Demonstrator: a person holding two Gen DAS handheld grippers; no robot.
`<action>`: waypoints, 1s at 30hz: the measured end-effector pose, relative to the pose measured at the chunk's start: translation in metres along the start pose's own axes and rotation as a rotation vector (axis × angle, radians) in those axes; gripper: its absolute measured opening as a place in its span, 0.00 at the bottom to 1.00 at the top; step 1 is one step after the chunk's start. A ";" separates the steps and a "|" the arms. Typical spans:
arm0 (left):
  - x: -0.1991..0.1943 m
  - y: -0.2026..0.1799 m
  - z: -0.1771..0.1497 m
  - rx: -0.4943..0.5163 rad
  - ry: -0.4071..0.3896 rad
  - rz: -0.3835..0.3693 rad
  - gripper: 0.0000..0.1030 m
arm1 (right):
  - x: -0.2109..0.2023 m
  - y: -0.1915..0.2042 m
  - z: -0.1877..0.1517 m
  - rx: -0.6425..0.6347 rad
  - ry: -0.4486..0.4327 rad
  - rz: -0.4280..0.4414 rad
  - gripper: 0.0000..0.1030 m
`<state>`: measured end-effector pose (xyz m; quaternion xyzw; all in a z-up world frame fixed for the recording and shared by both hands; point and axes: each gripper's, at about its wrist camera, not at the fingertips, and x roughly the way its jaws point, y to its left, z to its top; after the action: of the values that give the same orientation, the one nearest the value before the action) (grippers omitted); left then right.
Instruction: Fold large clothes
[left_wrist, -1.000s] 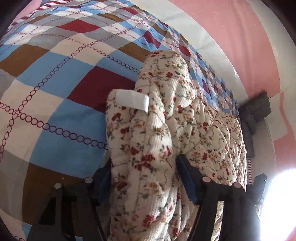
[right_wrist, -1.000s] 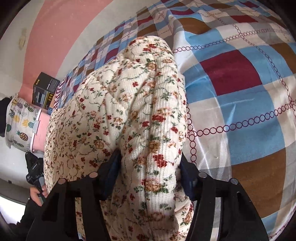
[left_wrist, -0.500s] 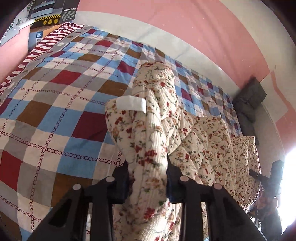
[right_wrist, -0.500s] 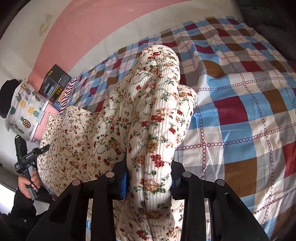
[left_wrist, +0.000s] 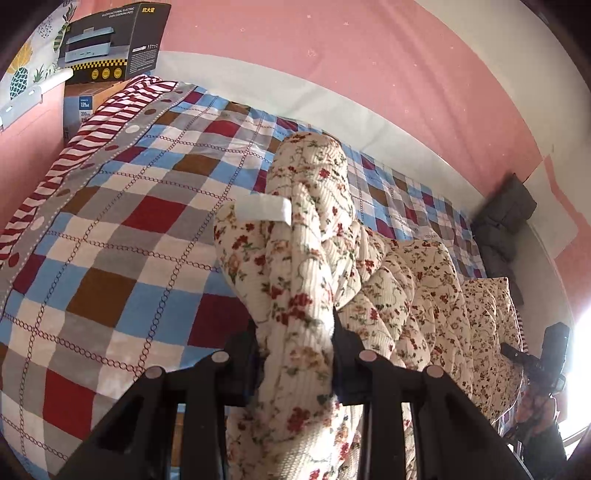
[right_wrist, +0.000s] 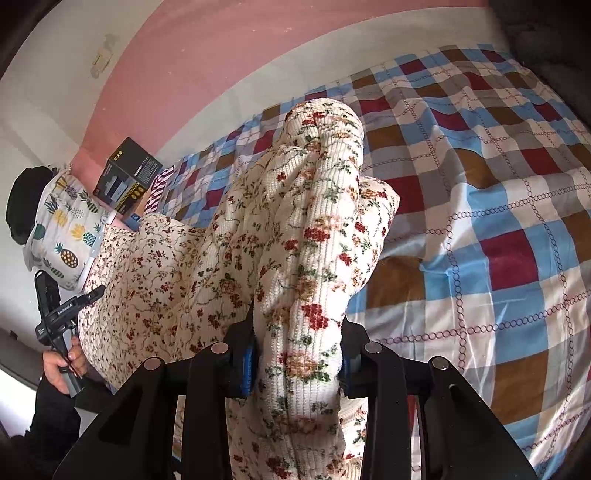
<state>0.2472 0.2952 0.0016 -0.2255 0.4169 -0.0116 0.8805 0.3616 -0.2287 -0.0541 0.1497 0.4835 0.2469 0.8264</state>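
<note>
A thick cream floral quilted garment (left_wrist: 303, 266) is bunched and lifted off a bed with a checked cover (left_wrist: 110, 258). My left gripper (left_wrist: 295, 354) is shut on one gathered corner of it; a white label (left_wrist: 264, 209) shows on that fold. Across the bed, my right gripper (right_wrist: 297, 354) is shut on the opposite corner of the floral garment (right_wrist: 306, 229). The cloth sags between the two grips and the rest of it trails over the bed's near edge. In each view the other gripper shows small, held in a hand (right_wrist: 61, 363).
The checked bed cover (right_wrist: 498, 229) fills most of both views. A dark cardboard box (left_wrist: 110, 44) and a pineapple-print cloth (right_wrist: 64, 221) stand at the bed's head end. A dark grey cushion (left_wrist: 506, 218) lies by the pink wall. A red-and-white striped cloth (left_wrist: 88, 136) edges the bed.
Both grippers' jaws closed in on the floral garment and lifted its corners well up off the bed. More wall and bed now show in both views.
</note>
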 end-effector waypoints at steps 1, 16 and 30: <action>0.002 0.005 0.009 -0.002 -0.003 0.003 0.31 | 0.006 0.003 0.004 0.005 -0.001 0.004 0.33; 0.105 0.109 0.100 -0.091 0.010 0.106 0.34 | 0.157 0.033 0.078 0.023 0.047 0.008 0.36; 0.077 0.136 0.069 -0.204 -0.152 0.149 0.53 | 0.105 0.039 0.075 -0.014 -0.194 -0.137 0.63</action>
<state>0.3253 0.4280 -0.0718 -0.2823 0.3637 0.1135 0.8804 0.4596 -0.1393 -0.0747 0.1339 0.4088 0.1776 0.8851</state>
